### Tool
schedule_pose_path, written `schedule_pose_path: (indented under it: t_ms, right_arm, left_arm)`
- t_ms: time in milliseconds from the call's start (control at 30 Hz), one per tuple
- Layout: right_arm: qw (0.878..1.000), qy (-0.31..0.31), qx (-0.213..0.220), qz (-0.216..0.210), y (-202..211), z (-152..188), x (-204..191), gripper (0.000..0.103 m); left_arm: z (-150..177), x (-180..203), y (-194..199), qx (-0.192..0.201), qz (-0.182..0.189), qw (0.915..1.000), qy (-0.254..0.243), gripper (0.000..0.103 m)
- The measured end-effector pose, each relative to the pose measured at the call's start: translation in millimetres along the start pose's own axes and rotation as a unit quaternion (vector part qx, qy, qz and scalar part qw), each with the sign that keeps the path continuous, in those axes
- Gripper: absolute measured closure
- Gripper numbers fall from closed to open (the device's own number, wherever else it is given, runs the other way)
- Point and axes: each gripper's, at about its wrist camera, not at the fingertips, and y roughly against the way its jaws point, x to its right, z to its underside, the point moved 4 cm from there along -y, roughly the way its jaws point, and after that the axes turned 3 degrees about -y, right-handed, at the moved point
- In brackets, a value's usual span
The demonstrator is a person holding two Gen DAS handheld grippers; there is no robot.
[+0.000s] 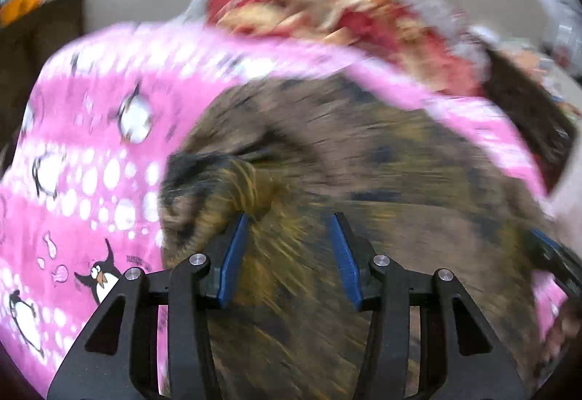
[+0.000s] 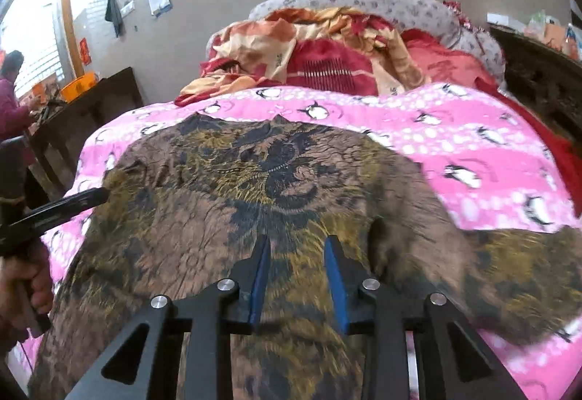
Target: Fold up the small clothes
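Pointing both grippers down at a slant over the bed, I have my left gripper (image 1: 289, 218) out to the left side of the shirt (image 2: 254, 203) and my right gripper (image 2: 296, 241) over its near middle. My left hand (image 2: 25, 287) wraps the handle, fingers curled tight. The left jaws stand partly apart; a bunched fold of shirt cloth sits against the outside of the left finger (image 1: 236, 240), but that view is smeared, so I cannot tell if anything is pinched. The right jaws are narrowly apart with nothing between them, only cloth lying flat below.

The shirt is thin, crinkled brown fabric with a dark swirling print and yellow streaks, spread flat with its collar away from me. It lies on a soft pink blanket (image 2: 454, 130) dotted white and printed with penguins. Behind it sits a crumpled red and cream quilt (image 2: 309, 47)
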Motion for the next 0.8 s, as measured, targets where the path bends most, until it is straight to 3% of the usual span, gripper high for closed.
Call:
schedule_pose_path:
  t_ms: [67,133,233,300,400,500,633,700,767,800]
  right_arm:
    - [0.999,-0.019,-0.034,0.036,-33,3,12,0.075]
    - [0.996,-0.031,-0.062,0.053,-53,10,26,0.078]
    - [0.997,-0.025,-0.045,0.049,-40,5,21,0.078]
    - [0.999,-0.001,-0.024,0.029,-20,3,4,0.078]
    - [0.999,0.027,-0.016,-0.010,-2,18,-24,0.078]
    - [0.993,0.051,-0.105,0.011,-32,56,-32,0.077]
    - [0.998,0.001,-0.056,0.004,15,43,-19,0.077]
    - [0.999,-0.045,-0.007,0.004,61,33,13,0.072]
    - [0.994,-0.096,0.033,0.038,101,29,65,0.055]
    - [0.988,-0.139,0.048,0.054,121,31,104,0.054]
  left_arm:
    - [6,-17,-18,-0.015,0.003,0.9992,0.036,0.065]
    - [9,-20,-15,0.000,0.012,0.9993,0.035,0.065]
    - [13,-13,11,0.009,0.008,0.9999,0.008,0.064]
    - [22,-8,40,0.037,0.026,0.9989,0.010,0.064]
    - [47,1,54,0.032,0.050,0.9982,0.006,0.053]
    - [77,11,27,-0.005,0.021,0.9985,-0.051,0.049]
    - [84,22,37,0.000,0.020,0.9976,-0.067,0.048]
    - [96,24,39,0.002,0.040,0.9966,-0.072,0.045]
    - [106,26,48,0.001,0.055,0.9954,-0.079,0.039]
    - [106,25,51,0.005,0.062,0.9952,-0.075,0.038]
